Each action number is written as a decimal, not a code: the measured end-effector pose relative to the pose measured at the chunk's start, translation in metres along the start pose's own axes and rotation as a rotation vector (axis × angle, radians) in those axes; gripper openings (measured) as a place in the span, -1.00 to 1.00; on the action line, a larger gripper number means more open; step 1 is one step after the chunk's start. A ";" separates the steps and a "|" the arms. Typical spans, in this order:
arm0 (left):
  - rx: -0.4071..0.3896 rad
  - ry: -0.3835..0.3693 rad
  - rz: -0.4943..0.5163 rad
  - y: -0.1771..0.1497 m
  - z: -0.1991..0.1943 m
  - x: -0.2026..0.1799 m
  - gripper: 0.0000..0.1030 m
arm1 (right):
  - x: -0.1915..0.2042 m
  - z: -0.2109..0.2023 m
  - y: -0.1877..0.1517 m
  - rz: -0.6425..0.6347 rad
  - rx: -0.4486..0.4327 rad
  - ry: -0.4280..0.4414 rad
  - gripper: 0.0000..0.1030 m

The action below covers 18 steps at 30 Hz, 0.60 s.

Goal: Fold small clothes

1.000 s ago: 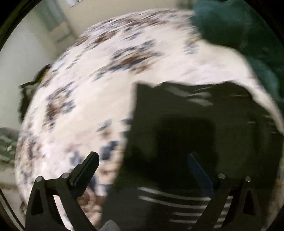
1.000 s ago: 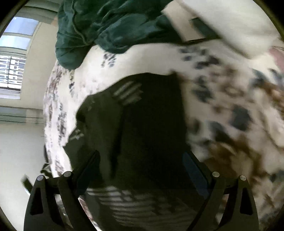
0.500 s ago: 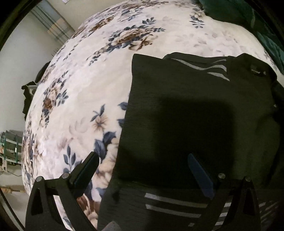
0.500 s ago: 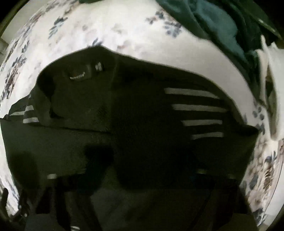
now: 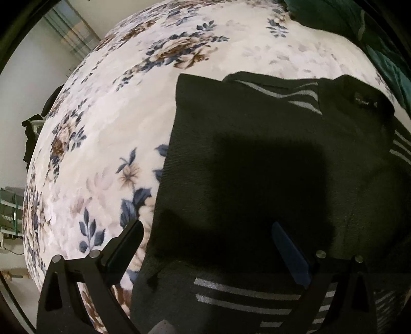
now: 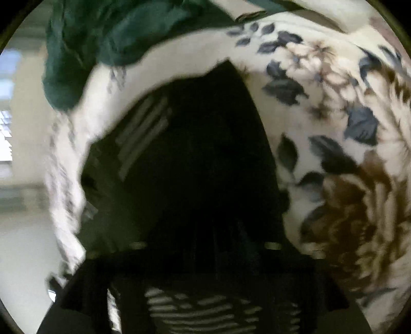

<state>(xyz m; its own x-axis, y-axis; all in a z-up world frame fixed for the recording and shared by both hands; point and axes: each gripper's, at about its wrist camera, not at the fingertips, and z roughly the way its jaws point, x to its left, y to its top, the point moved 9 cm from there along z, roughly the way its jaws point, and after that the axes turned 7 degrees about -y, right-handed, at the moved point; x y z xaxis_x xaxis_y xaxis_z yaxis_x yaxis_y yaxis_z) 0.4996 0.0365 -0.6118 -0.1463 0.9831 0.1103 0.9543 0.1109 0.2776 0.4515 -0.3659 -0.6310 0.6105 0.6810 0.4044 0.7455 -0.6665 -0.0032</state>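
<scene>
A black knitted sweater (image 5: 257, 154) with grey stripes lies flat on a floral blanket (image 5: 115, 115), its sleeve stripes (image 5: 244, 295) near the bottom of the left wrist view. My left gripper (image 5: 206, 227) is open above the sweater's left edge, one finger over the blanket and one over the cloth. The right wrist view is blurred. There my right gripper (image 6: 205, 226) hovers over the sweater (image 6: 200, 154). Its jaws are opening and stand partly apart. The black cloth lies under them, and the dark fingertips are hard to make out against it.
A heap of dark green cloth (image 6: 108, 38) lies at the far edge of the blanket, also seen as green cloth (image 5: 385, 51) at the top right. White bedding (image 6: 321, 12) sits beyond it. The bed's edge and a pale wall (image 5: 20, 102) are to the left.
The left gripper sank closer to the sweater, then held still. The right view swung from the collar side back over the sweater's right part, and its jaws are narrower than a second ago.
</scene>
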 end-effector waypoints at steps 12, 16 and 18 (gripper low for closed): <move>-0.005 0.001 0.045 -0.005 -0.002 -0.008 0.98 | 0.035 0.009 0.023 -0.162 -0.139 -0.191 -0.88; 0.000 -0.036 0.050 -0.009 -0.004 -0.013 0.98 | 0.000 -0.012 0.025 -0.118 -0.183 -0.262 -0.89; 0.015 -0.064 0.053 -0.011 -0.005 -0.018 0.98 | -0.013 -0.003 0.019 -0.121 -0.107 -0.252 -0.87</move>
<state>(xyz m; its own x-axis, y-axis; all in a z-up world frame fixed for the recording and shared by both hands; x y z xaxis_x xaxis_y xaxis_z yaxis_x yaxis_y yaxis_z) 0.4906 0.0165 -0.6122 -0.0794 0.9949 0.0627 0.9641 0.0607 0.2585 0.4572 -0.3880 -0.6336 0.5760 0.8024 0.1559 0.7928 -0.5949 0.1326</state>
